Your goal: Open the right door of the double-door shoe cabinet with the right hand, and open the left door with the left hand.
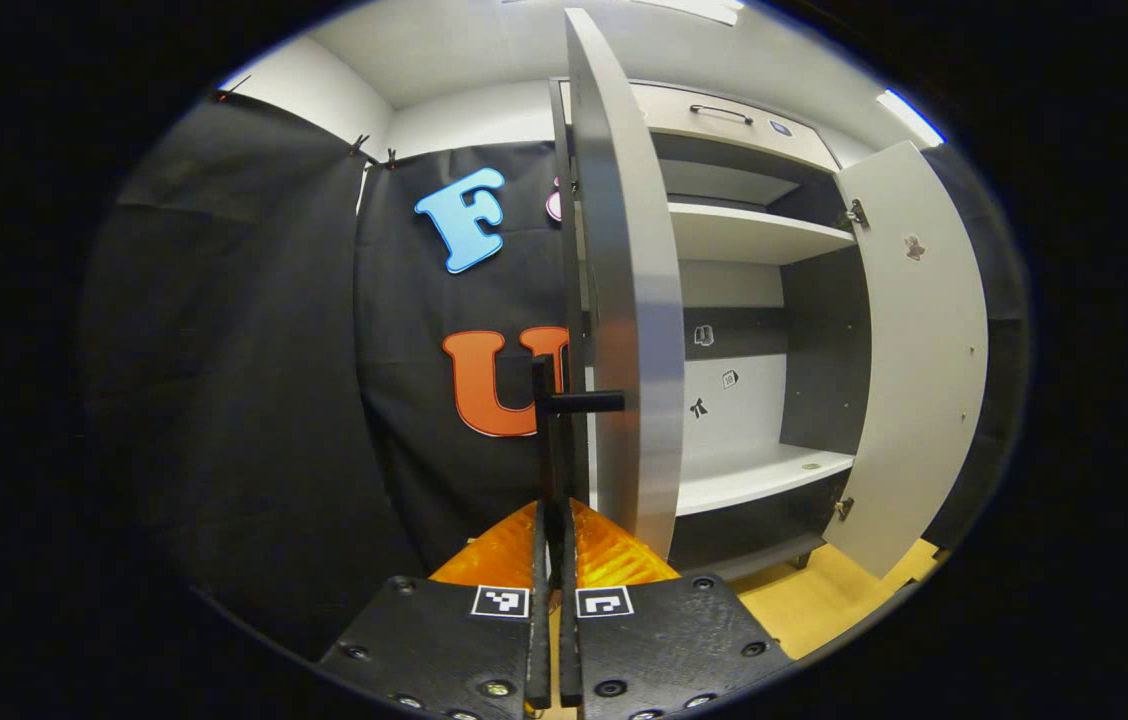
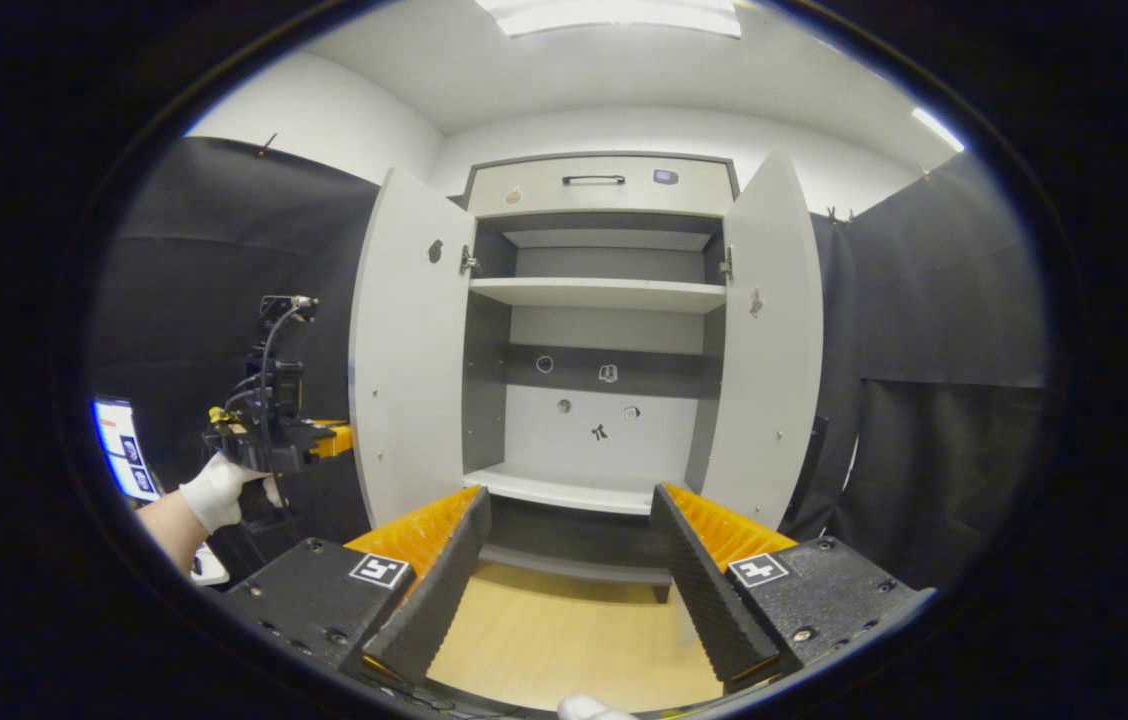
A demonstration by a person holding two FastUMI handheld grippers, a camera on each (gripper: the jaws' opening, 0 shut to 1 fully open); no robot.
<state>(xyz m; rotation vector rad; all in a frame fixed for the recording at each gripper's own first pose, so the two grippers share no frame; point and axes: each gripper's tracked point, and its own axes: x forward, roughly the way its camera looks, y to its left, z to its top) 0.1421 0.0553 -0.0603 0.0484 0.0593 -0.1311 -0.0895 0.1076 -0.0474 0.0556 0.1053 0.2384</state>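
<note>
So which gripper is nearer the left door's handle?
Left. The left gripper is shut on the left door's handle; the right gripper hangs open, back from the cabinet.

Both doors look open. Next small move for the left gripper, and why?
Probably open the left gripper and back it off the handle. Its fingers are clamped on the left door's handle bar, and the left door already stands swung wide, as does the right door, with the shelves exposed. The right gripper is open and clear.

Both doors (image 2: 411, 350) swung wide, shelves (image 2: 599, 292) bare and reachable.
</note>
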